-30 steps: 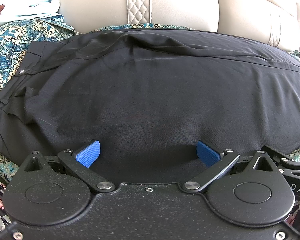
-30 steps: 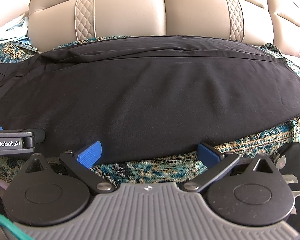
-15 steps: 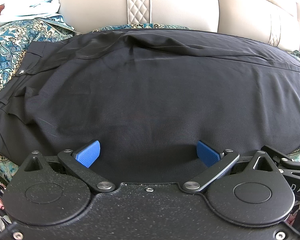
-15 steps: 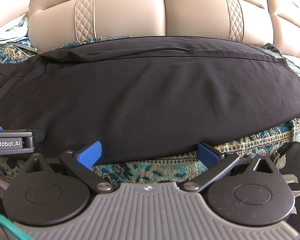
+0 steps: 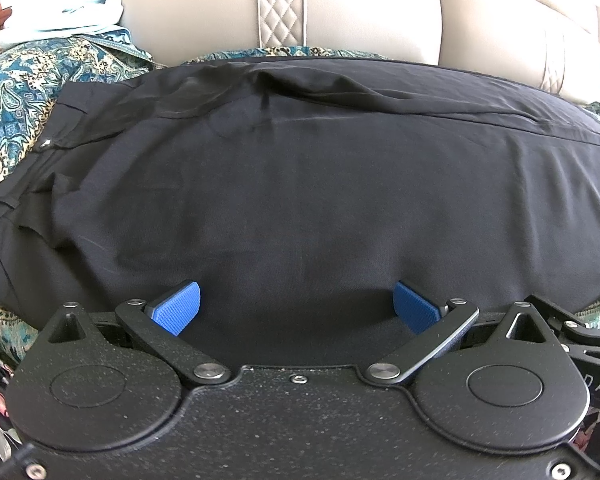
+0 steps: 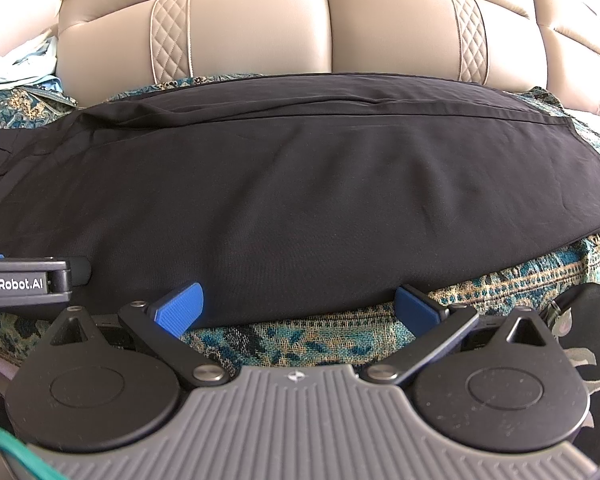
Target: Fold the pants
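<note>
Black pants (image 5: 300,184) lie flat along a sofa seat, waistband at the left and leg hems at the right; they also show in the right wrist view (image 6: 300,200). My left gripper (image 5: 296,306) is open over the pants' near edge, blue pads apart and holding nothing. My right gripper (image 6: 298,306) is open at the near edge of the pants, above the patterned cloth. The left gripper's body (image 6: 24,282) shows at the left of the right wrist view.
A teal paisley cloth (image 6: 300,340) covers the seat under the pants. The beige leather sofa back (image 6: 260,36) rises behind. Light blue fabric (image 5: 60,20) lies at the far left. A dark patterned item (image 6: 588,320) sits at the right.
</note>
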`<state>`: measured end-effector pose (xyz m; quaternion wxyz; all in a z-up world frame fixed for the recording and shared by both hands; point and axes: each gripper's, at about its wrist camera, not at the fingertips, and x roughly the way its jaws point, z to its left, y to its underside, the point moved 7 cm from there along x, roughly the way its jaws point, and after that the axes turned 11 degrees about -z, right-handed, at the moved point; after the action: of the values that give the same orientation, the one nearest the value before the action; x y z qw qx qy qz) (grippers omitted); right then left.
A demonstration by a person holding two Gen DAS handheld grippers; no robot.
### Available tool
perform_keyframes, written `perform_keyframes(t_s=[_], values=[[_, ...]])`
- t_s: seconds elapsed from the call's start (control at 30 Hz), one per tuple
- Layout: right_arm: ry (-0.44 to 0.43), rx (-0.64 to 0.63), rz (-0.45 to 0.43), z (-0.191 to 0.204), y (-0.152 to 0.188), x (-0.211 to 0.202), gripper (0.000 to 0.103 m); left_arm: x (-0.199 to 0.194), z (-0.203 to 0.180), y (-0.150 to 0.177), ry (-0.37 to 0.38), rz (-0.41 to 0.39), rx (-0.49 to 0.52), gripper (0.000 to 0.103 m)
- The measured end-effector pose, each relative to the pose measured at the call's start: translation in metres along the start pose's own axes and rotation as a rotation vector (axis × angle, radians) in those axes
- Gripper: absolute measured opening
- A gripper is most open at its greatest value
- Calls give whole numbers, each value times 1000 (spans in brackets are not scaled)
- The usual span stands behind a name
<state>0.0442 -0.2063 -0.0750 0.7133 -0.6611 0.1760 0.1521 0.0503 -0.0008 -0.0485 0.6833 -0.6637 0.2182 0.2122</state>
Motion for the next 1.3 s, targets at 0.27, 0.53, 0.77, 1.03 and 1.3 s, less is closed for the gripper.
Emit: perform_keyframes(t_s=[0.27,0.53,0.77,1.03,1.3], values=[[-17,44,58,-11,-13,3,103,2,22,-27,31,28,-86,103],[-2,28,23,-11,-55,5,103,18,82,-88,-32,4,-198,103],[4,67,-15,-13,-95,28,103,69,149,-157,-164,-31,-310,103],[-6,136,-85,-23,-154,77,103,150,205,-209,-300,-8,-468,103],[-13,75,-128,-12,-180,132,103,237,225,-223,-447,50,-542,103]])
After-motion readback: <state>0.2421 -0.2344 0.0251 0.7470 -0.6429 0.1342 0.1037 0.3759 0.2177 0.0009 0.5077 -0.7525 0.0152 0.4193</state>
